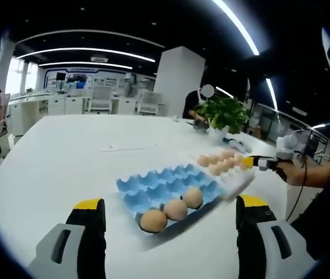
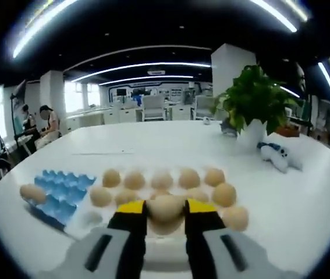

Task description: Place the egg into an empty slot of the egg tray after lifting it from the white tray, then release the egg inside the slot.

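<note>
The egg (image 2: 166,210) sits clamped between the yellow-tipped jaws of the right tongs (image 2: 165,213), just above the near edge of the white tray (image 2: 89,220), among the other eggs (image 2: 162,181) lying there in rows. The blue egg tray (image 2: 63,192) touches the white tray's left side; one egg rests at its far-left end in the right gripper view. In the left gripper view the egg tray (image 1: 167,185) holds three eggs (image 1: 175,210) along its near edge, with its other slots bare. Beyond it lies the white tray (image 1: 240,181), and the right tongs (image 1: 248,163) reach over that tray's far end, held by a hand (image 1: 295,172). The left tongs (image 1: 170,221) stand wide apart, holding nothing, short of the egg tray. A potted plant (image 2: 252,110) stands on the worktop (image 1: 83,157) past the white tray.
</note>
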